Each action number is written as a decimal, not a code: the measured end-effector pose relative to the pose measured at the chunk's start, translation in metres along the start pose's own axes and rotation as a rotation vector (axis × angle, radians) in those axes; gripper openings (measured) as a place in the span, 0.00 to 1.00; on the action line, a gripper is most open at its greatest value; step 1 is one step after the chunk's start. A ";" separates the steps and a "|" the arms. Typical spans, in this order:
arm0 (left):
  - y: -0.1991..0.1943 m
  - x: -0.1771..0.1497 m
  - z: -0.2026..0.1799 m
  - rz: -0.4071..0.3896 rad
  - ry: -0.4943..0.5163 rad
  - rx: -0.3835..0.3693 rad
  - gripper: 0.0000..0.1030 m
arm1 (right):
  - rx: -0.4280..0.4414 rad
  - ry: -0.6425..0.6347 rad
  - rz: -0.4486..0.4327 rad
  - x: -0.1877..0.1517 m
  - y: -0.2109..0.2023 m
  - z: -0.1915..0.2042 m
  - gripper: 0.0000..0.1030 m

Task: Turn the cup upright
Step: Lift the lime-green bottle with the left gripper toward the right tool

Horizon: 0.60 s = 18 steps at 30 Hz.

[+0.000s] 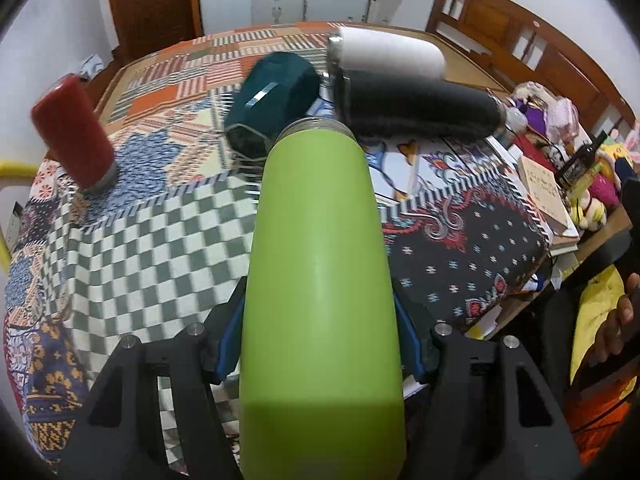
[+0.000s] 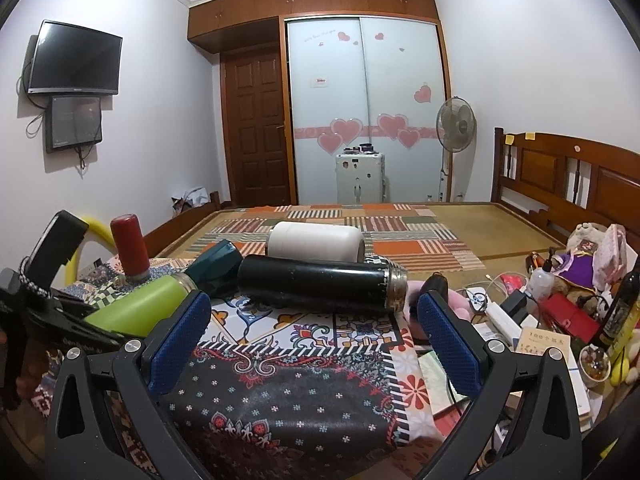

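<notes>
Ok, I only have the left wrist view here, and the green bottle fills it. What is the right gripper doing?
Observer: The right gripper is open and empty, over the patterned cloth, just short of the black flask.
Reviewer: And how does the bottle sit?
Observer: In the right wrist view, the green bottle is tilted in the left gripper, mouth raised towards the teal cup.

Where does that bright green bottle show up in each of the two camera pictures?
Left wrist view: the green bottle fills the centre, clamped between the left gripper fingers, open mouth pointing away.
Right wrist view: the bottle sits low at the left edge, held by the left gripper.
Shared landmark: the black flask lying on its side just past the bottle's mouth.
</notes>
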<state>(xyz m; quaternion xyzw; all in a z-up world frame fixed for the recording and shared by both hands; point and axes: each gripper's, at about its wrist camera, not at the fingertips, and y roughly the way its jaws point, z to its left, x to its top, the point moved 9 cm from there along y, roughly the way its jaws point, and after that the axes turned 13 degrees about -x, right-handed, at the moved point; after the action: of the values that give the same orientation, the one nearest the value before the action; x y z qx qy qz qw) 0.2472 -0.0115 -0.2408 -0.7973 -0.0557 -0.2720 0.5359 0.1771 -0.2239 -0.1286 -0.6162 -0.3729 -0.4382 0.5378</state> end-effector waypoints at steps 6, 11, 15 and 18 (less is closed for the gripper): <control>0.018 0.002 -0.017 0.026 0.034 -0.014 0.62 | -0.008 0.011 0.005 -0.003 0.002 -0.007 1.00; 0.025 0.009 -0.023 0.026 0.050 -0.010 0.62 | -0.013 0.011 0.016 -0.007 0.004 -0.009 1.00; 0.032 0.010 -0.026 0.043 0.066 0.006 0.62 | -0.013 0.011 0.023 -0.010 0.006 -0.010 1.00; 0.031 0.010 -0.027 0.041 0.067 0.000 0.62 | -0.011 0.008 0.028 -0.011 0.007 -0.009 1.00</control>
<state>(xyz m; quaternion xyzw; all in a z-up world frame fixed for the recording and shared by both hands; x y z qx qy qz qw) 0.2575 -0.0504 -0.2541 -0.7888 -0.0214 -0.2874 0.5428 0.1787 -0.2338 -0.1409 -0.6225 -0.3598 -0.4350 0.5421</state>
